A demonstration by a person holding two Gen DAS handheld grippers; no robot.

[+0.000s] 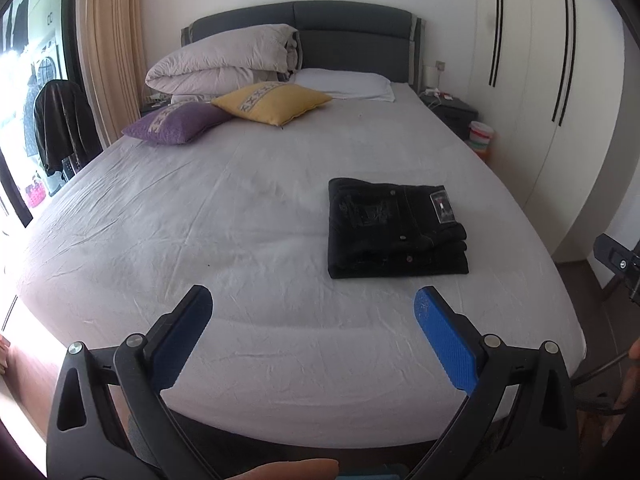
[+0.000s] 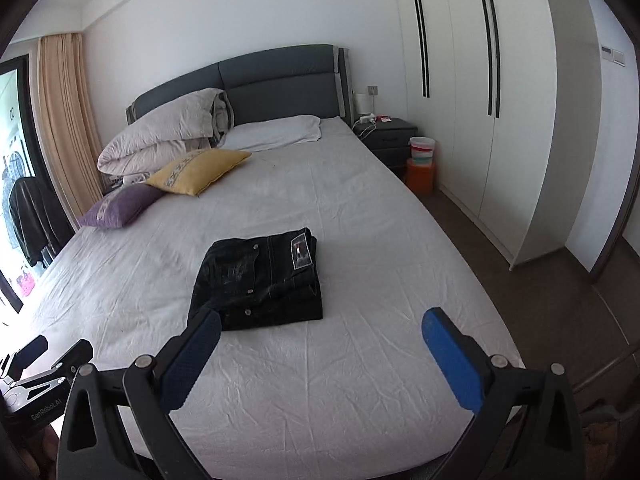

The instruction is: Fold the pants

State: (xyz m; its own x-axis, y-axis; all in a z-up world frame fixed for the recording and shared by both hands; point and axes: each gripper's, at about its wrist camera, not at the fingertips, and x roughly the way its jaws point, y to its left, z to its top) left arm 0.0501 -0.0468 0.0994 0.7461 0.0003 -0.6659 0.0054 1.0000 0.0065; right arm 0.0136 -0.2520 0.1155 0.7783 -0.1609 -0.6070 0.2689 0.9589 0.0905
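Left wrist view shows the left tongs (image 1: 314,300) held wide apart and empty above the near edge of the bed (image 1: 200,208), with the black pants (image 1: 394,230) lying ahead and to the right on the pale sheet, clear of both fingers. The right wrist view has the right tongs (image 2: 322,322) likewise spread and gripping nothing; its left pad overlaps the near left corner of the pants in the picture, though whether it touches the cloth cannot be told. The pants sit as a compact, stacked rectangle with the waistband label facing up, so the folding looks finished or nearly so, and the step in hand seems to be a last check or a clean retreat. To do that well, both tongs should be kept spread and lifted straight away from the cloth, so no finger drags an edge and opens the layers. If the near edge looks uneven, a light press from above on the top layer would serve better than a pinch, since soft denim stacked like this will likely slide under a sideways pull. The yellow cushion (image 1: 272,102) and purple cushion (image 1: 176,124) lie well apart near the headboard and are no obstacle.
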